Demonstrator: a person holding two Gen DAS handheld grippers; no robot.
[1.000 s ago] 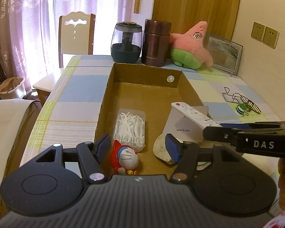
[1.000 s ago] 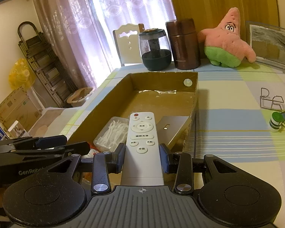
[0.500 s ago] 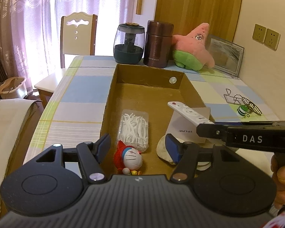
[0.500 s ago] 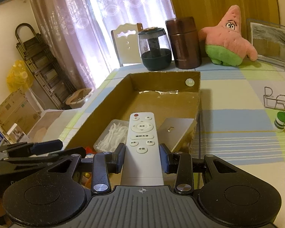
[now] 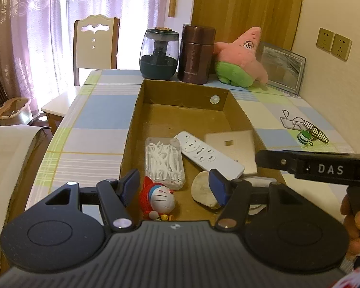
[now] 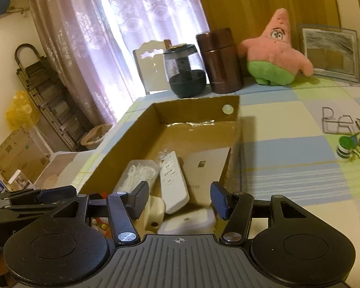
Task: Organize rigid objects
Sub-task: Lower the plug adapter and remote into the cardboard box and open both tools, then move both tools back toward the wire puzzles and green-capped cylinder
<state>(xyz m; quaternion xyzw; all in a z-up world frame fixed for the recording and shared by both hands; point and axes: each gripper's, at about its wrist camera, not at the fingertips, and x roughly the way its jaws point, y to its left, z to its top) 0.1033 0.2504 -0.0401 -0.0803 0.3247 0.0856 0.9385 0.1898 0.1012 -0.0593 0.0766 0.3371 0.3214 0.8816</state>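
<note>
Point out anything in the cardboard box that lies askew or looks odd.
The white remote lies diagonally in the cardboard box, its end resting on the gold flat box rather than flat on the floor. Nothing looks spilled or damaged.

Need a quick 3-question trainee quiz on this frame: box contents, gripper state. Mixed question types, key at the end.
1. True or false: the white remote lies inside the cardboard box.
2. What lies directly left of the remote in the left wrist view?
A. the clear case of floss picks
B. a glass jar
C. a plush toy
3. Fill in: the right gripper has just been opening, and its jaws now hold ____.

Key: 1 true; 2 A; 3 nothing
</note>
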